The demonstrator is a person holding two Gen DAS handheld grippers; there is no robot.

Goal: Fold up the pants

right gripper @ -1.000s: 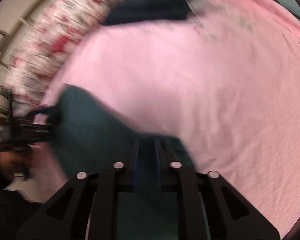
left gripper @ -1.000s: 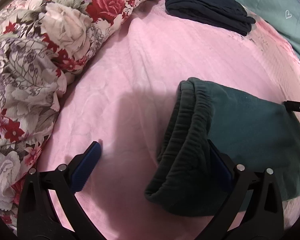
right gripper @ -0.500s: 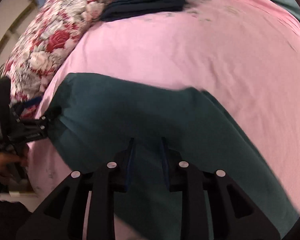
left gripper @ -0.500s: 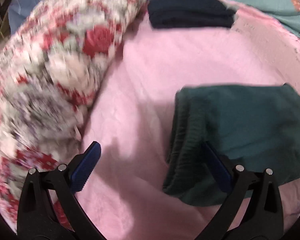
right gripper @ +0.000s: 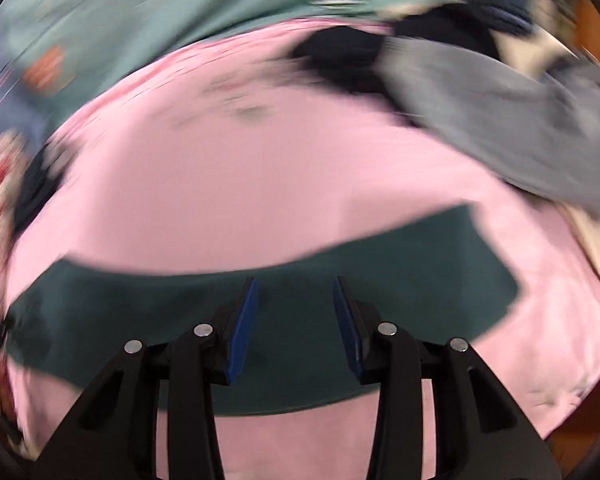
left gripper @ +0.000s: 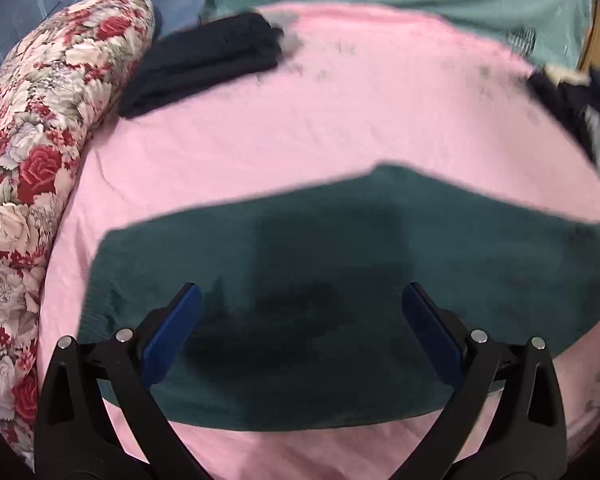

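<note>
Dark green pants (left gripper: 340,264) lie flat on a pink sheet (left gripper: 340,112), just below both tools. The left gripper (left gripper: 300,312) gapes wide, empty. The right gripper (right gripper: 296,304) has just been opening, nothing between its jaws. Soft, limp fabric; best pinched at an edge. Waistband and cuffs are blurred.

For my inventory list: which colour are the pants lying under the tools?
Dark teal green pants, shown best in the left wrist view.
</note>
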